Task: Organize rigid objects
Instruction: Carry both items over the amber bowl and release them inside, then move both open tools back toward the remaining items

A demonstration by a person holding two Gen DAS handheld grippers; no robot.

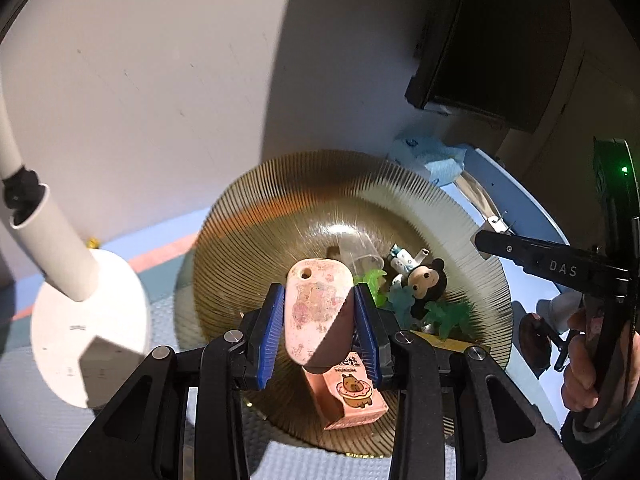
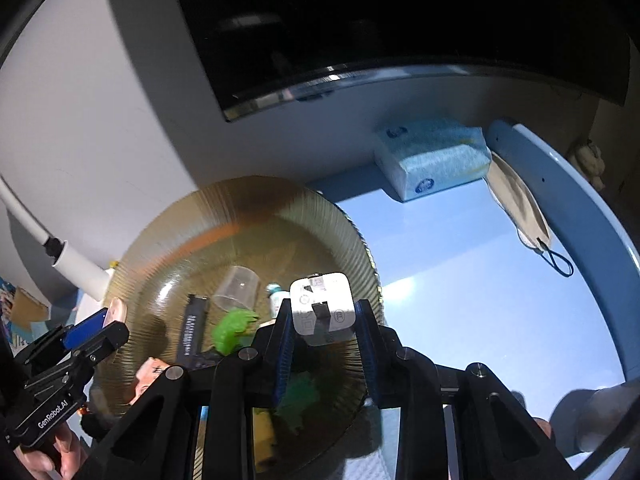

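- The left gripper point(image 1: 319, 322) is clamped on a flat pink tag point(image 1: 316, 312) with a hole near its far end; its blue pads point(image 1: 269, 332) press both long edges, and the tag's long axis runs toward twelve o'clock, away from the wrist.
- The right gripper point(image 2: 323, 344) is closed on a white charger block point(image 2: 322, 306), held by its two sides, with the printed face turned up to the camera.
- Both loads hang over the amber ribbed plate point(image 1: 240, 216), which sits on the blue table point(image 2: 460, 280).
- From the left gripper, the pink capybara box point(image 1: 352, 396) lies at six o'clock just below the tag; the dark-eared figurine point(image 1: 426, 284) and green toys point(image 1: 448, 316) sit at about two o'clock.
- From the right gripper, a clear cup point(image 2: 238, 288) lies at ten o'clock, with a black stick point(image 2: 193, 328) beside it.
- The tissue pack point(image 2: 434, 156) stands well apart at one o'clock.
- My guess: each hand is about equally near the plate, so either could set down first; the tag looks best lowered flat along its length.
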